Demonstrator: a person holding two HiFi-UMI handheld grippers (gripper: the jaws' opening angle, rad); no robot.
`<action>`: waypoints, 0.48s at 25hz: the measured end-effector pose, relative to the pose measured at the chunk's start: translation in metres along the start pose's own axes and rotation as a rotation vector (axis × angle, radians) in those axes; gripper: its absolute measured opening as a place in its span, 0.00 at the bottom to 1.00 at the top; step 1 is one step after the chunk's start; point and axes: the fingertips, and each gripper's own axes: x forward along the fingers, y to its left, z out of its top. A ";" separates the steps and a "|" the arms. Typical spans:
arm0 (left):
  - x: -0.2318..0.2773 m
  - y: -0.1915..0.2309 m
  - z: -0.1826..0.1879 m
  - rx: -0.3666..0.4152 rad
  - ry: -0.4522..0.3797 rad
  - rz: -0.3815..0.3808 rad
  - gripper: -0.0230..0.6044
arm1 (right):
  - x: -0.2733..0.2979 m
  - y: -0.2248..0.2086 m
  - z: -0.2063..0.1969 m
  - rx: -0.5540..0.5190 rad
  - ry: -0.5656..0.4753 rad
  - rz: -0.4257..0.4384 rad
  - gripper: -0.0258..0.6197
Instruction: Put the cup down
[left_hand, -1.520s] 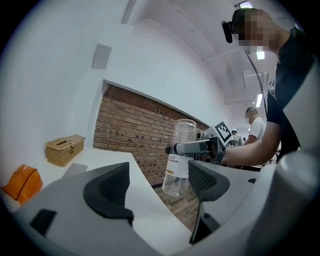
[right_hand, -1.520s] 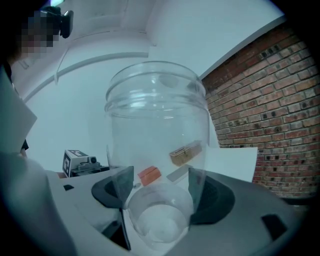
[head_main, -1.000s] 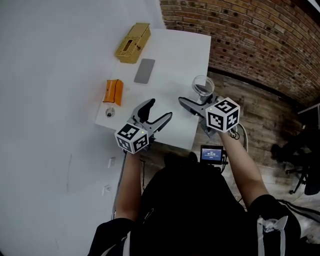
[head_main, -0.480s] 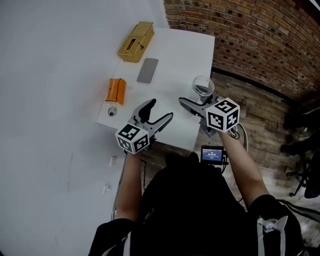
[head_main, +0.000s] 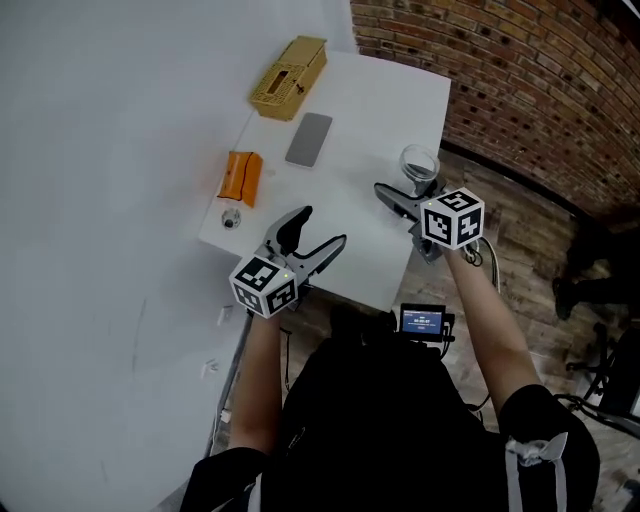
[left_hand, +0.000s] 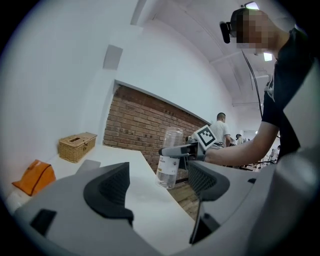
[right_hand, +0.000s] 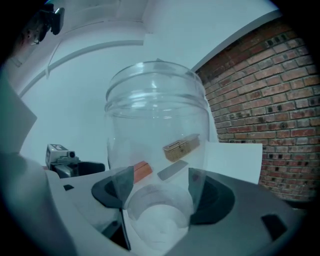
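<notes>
A clear plastic cup (head_main: 420, 165) stands upright over the right edge of the white table (head_main: 350, 120), and my right gripper (head_main: 410, 185) is shut on it. In the right gripper view the cup (right_hand: 157, 130) fills the gap and both pads press its lower wall. From the left gripper view the cup (left_hand: 170, 157) hangs with its base just at the tabletop; whether it touches I cannot tell. My left gripper (head_main: 305, 235) is open near the table's front edge, with nothing between its fingers.
On the table's far side lie a wicker box (head_main: 288, 78), a grey flat slab (head_main: 309, 139), an orange packet (head_main: 240, 177) and a small round object (head_main: 231, 219). A brick wall (head_main: 540, 90) and wooden floor lie to the right.
My right gripper has carried the cup lower and further in over the table's right edge. The left gripper has stayed put, still open.
</notes>
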 end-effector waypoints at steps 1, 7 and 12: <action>-0.002 0.002 -0.001 -0.007 -0.002 0.006 0.63 | 0.009 -0.009 0.003 0.003 -0.005 -0.013 0.57; -0.016 0.011 -0.003 -0.044 -0.021 0.041 0.63 | 0.086 -0.041 0.029 0.001 -0.072 -0.033 0.57; -0.033 0.021 -0.010 -0.080 -0.038 0.081 0.63 | 0.168 -0.031 0.039 -0.042 -0.097 0.006 0.57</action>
